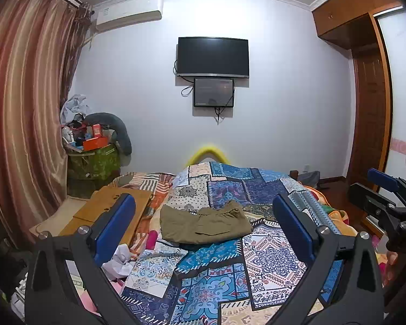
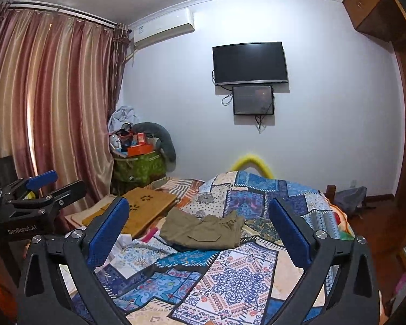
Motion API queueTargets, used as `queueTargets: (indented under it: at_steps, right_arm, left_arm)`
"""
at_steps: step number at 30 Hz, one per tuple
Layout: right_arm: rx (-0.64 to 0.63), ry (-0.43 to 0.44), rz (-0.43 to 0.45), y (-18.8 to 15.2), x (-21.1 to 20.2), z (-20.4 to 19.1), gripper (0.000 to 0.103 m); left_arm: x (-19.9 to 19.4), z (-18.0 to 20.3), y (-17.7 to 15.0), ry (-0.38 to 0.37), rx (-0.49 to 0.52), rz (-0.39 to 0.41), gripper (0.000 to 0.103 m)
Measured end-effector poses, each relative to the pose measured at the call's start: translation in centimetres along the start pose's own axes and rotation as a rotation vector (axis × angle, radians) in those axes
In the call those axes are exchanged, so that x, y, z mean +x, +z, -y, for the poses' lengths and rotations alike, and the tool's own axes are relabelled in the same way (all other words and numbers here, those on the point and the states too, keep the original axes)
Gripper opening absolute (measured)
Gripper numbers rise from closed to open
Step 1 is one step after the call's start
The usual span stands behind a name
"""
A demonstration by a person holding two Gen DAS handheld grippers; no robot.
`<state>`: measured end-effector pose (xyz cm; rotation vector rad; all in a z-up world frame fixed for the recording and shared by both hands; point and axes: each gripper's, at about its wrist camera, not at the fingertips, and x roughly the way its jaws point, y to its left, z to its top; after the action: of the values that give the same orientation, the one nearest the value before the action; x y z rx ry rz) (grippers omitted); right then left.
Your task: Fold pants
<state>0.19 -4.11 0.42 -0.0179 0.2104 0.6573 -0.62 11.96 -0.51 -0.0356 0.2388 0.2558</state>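
Two hand-held grippers appear in my feeds, both raised above the bed and both with nothing between their blue pads. From the left wrist view, my left gripper [image 1: 203, 230] stands with its jaws spread wide, one blue pad at either side of the frame. At the right edge of that same view I see the right gripper [image 1: 387, 189] from the side, held apart from the left. From the right wrist view, my right gripper [image 2: 199, 233] is likewise spread wide and empty, and the left gripper shows at the left edge.

The olive-green folded pants [image 1: 205, 226] lie ahead of both grippers on the blue, white and orange patchwork-patterned quilt [image 1: 270, 257] that covers the bed. They form a compact, roughly rectangular bundle, with the gathered waistband on top toward the far side. Neither gripper touches them.

To the left of the pants, a flat tan wooden board with a flower-shaped cutout [image 2: 146, 203] rests at the bed's edge. Beyond it, in the corner, a green patterned bag heaped with boxes and clothes [image 1: 94, 159] stands beside the striped pink and beige curtains [image 1: 27, 94]. On the pale far wall I see a black flat-screen television [image 1: 213, 57] with a smaller dark screen [image 1: 213, 93] mounted just beneath it, and a white air conditioner [image 1: 128, 13] near the ceiling.
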Motion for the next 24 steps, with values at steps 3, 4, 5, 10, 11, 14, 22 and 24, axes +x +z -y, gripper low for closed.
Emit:
queueTargets:
  at_steps: [3, 4, 5, 10, 11, 14, 22, 24]
  right_arm:
    - [0.003, -0.003, 0.001, 0.0, -0.2, 0.0, 0.102]
    - [0.005, -0.003, 0.001, 0.0, -0.2, 0.0, 0.102]
    - [0.007, -0.003, -0.001, 0.0, -0.2, 0.1, 0.102]
    - [0.013, -0.009, -0.003, 0.0, -0.2, 0.2, 0.102]
    - [0.014, -0.010, -0.004, 0.1, -0.2, 0.3, 0.102]
    - [0.019, -0.010, -0.007, 0.1, -0.2, 0.5, 0.102]
    - [0.029, -0.018, -0.009, 0.2, -0.3, 0.9, 0.102]
    - [0.033, -0.019, -0.008, 0.2, -0.4, 1.1, 0.102]
  left_arm:
    - [0.0, 0.1, 0.0, 0.000, 0.006, 0.003, 0.103]
    - [0.0, 0.1, -0.1, 0.001, 0.008, 0.005, 0.103]
    - [-0.1, 0.2, -0.1, 0.002, 0.010, 0.007, 0.103]
    - [-0.1, 0.5, -0.2, -0.001, 0.014, 0.009, 0.103]
    - [-0.1, 0.5, -0.2, 0.000, 0.017, 0.009, 0.103]
    - [-0.2, 0.6, -0.3, -0.005, 0.023, 0.008, 0.103]
    - [-0.2, 1.1, -0.3, -0.011, 0.042, 0.008, 0.103]
    - [-0.2, 1.1, -0.3, -0.015, 0.041, 0.007, 0.103]
